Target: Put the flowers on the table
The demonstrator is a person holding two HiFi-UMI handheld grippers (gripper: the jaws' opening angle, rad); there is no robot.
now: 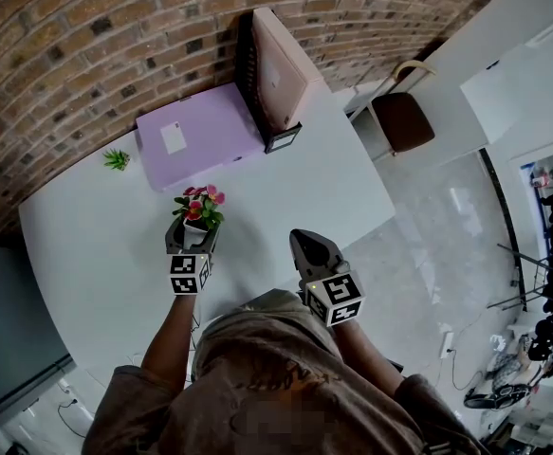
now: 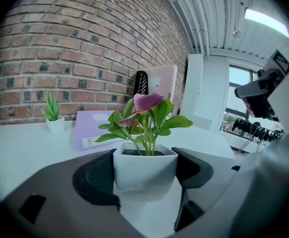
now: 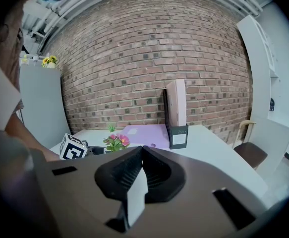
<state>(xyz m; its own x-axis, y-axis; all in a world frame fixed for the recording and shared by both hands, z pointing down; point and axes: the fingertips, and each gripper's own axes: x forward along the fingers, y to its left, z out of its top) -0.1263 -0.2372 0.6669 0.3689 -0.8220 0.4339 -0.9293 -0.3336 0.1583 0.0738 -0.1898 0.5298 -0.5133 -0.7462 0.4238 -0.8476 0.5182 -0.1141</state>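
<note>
Your left gripper (image 1: pixel 193 240) grasps the flower pot (image 2: pixel 145 170) over the white desk (image 1: pixel 96 245).
Your right gripper (image 3: pixel 143 150) is clenched, empty; the label (image 1: pixel 173 137) on the far-edge purple folder (image 1: pixel 210 121) is unreadable.

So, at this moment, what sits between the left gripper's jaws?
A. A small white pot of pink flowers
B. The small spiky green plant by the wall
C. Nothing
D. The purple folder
A: in the left gripper view, the left gripper has a jaw pad pressed against each side of the white flower pot.
</note>
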